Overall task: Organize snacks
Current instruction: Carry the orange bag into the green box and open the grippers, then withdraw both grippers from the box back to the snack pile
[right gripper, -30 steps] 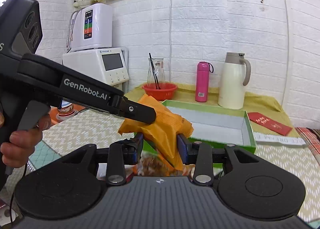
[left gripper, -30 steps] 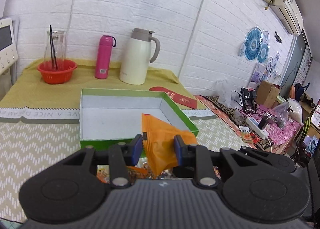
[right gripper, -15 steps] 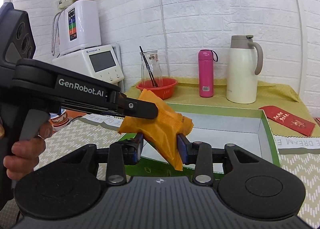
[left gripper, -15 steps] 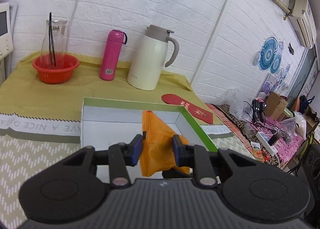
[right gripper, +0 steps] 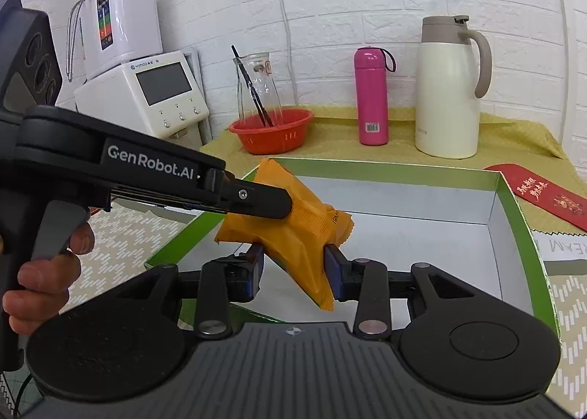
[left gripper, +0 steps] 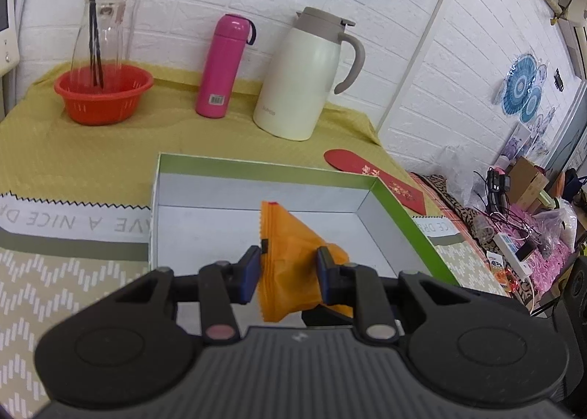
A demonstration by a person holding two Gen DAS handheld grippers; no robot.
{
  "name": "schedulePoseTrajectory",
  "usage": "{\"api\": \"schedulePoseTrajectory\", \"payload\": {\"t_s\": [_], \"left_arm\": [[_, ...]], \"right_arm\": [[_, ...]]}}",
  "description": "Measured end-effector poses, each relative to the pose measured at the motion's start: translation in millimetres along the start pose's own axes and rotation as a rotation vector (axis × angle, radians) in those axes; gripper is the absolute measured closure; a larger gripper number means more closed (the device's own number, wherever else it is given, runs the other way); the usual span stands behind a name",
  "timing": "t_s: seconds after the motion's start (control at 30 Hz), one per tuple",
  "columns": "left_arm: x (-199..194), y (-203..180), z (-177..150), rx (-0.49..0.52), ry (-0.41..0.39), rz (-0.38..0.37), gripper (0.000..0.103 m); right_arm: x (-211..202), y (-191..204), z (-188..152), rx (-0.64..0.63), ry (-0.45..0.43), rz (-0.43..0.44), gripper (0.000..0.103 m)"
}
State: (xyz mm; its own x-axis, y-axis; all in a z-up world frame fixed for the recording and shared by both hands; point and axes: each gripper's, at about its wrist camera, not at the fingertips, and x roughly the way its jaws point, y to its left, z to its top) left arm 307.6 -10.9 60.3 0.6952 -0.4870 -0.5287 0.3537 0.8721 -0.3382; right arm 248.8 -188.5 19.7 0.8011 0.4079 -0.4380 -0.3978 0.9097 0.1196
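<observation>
An orange snack packet (left gripper: 290, 261) is held between the blue pads of my left gripper (left gripper: 289, 272), over the white floor of a green-rimmed box (left gripper: 400, 213). My right gripper (right gripper: 293, 268) is shut on an orange snack packet (right gripper: 301, 235) above the near left part of the same box (right gripper: 510, 210). The left gripper's black finger (right gripper: 256, 199) reaches in from the left and presses on orange wrapping just above my right jaws. I cannot tell whether both grippers hold one packet or two. The box's white floor shows bare.
At the back on a yellow cloth stand a red basket (left gripper: 104, 94) with a glass carafe, a pink bottle (left gripper: 223, 65) and a white jug (left gripper: 304, 74). A red envelope (left gripper: 378, 180) lies right of the box. White appliances (right gripper: 143, 92) stand at the left. A cluttered table (left gripper: 513, 235) is at far right.
Both grippers have carried the orange packets forward from in front of the box to above its inside. The loose snacks below them are out of view.
</observation>
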Motion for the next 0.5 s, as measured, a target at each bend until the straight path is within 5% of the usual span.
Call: {"api": "schedulePoseTrajectory", "payload": {"t_s": [0.13, 0.17, 0.2, 0.23, 0.27, 0.37, 0.5], "left_arm": [[7.6, 2.2, 0.5, 0.005, 0.011, 0.012, 0.082], [9.0, 2.4, 0.5, 0.002, 0.014, 0.013, 0.074], [9.8, 3.2, 0.3, -0.006, 0.014, 0.016, 0.052], [8.6, 3.2, -0.8, -0.015, 0.002, 0.021, 0.048], [6.5, 3.4, -1.9, -0.024, -0.019, 0.025, 0.046], [0.0, -0.3, -3.4, -0.024, -0.072, 0.084, 0.011], [-9.6, -9.3, -2.3, 0.023, -0.12, 0.18, 0.011]], "right_arm": [[4.8, -4.2, 0.5, -0.005, 0.012, -0.012, 0.038], [5.8, -4.4, 0.2, -0.012, 0.016, -0.015, 0.037], [6.0, -4.1, -0.3, -0.019, 0.016, -0.017, 0.033], [6.0, -3.5, -0.3, -0.032, 0.014, -0.016, 0.026], [5.1, -2.3, -1.3, -0.045, 0.012, -0.018, 0.004], [-0.3, 4.2, -3.9, -0.1, -0.018, -0.05, 0.0], [-8.2, 11.8, -2.9, -0.159, -0.039, -0.068, 0.0]]}}
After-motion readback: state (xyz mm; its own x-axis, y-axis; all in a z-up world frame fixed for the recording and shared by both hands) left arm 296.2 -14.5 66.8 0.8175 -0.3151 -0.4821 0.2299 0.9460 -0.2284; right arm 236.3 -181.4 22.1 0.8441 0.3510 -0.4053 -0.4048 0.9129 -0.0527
